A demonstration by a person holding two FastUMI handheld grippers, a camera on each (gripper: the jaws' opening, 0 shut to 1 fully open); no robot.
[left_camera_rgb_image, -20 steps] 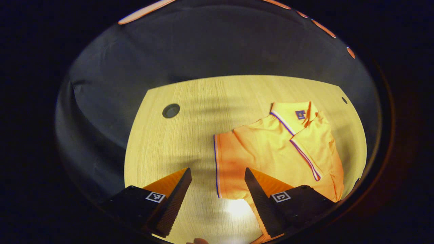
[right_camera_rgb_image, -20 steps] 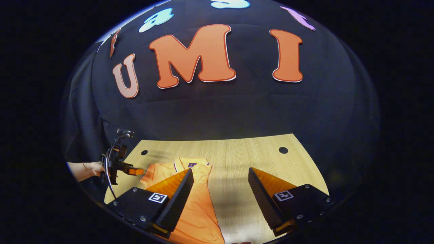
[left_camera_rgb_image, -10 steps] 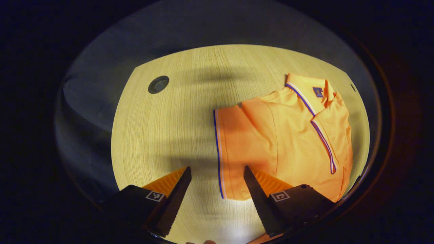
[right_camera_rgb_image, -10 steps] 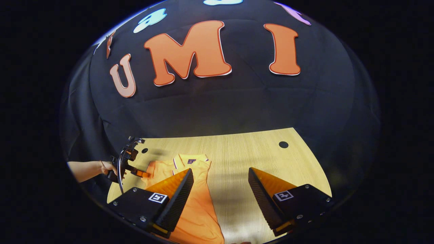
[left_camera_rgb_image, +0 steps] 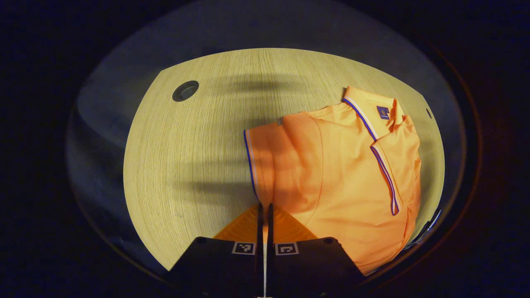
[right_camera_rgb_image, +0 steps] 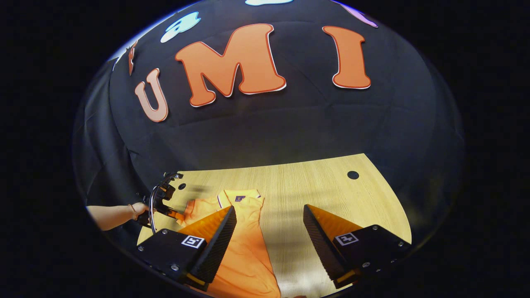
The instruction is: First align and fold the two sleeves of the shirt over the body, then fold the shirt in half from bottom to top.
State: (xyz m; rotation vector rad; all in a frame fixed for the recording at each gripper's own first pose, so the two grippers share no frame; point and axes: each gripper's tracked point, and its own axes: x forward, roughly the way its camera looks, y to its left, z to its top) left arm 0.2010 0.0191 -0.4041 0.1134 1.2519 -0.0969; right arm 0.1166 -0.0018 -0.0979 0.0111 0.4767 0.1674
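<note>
Left gripper (left_camera_rgb_image: 264, 207): fingers brought together with a hairline slit between them, tips at the near corner of the sleeve's hem; the edge of the cloth seems to run in between the tips, so it looks clamped on the sleeve, though the pinch itself is hidden by the fingers. In the right gripper view this same gripper (right_camera_rgb_image: 179, 215) sits at the shirt's left edge, held by a person's hand (right_camera_rgb_image: 140, 208) with a bare forearm and a thin bracelet.

Right gripper (right_camera_rgb_image: 269, 225): fingers spread wide apart, holding nothing, hanging above the table; one finger overlaps the shirt's body, the other lies over bare wood to the shirt's right.

Orange short-sleeved polo shirt with blue-and-white trim (left_camera_rgb_image: 352, 174): lying flat on the table, collar (left_camera_rgb_image: 372, 109) at the far end, placket stripe running down toward the near edge. Also seen at (right_camera_rgb_image: 244, 244).

Sleeve (left_camera_rgb_image: 277, 161): spread out sideways from the shirt's left side, hem edged in blue, resting on the wood, shadowed.

Light wooden table with a rounded edge (left_camera_rgb_image: 194, 157): carries the shirt; a round cable hole (left_camera_rgb_image: 185, 90) lies well left of the shirt, far side; a second hole (right_camera_rgb_image: 352, 174) lies well right of the shirt.
</note>
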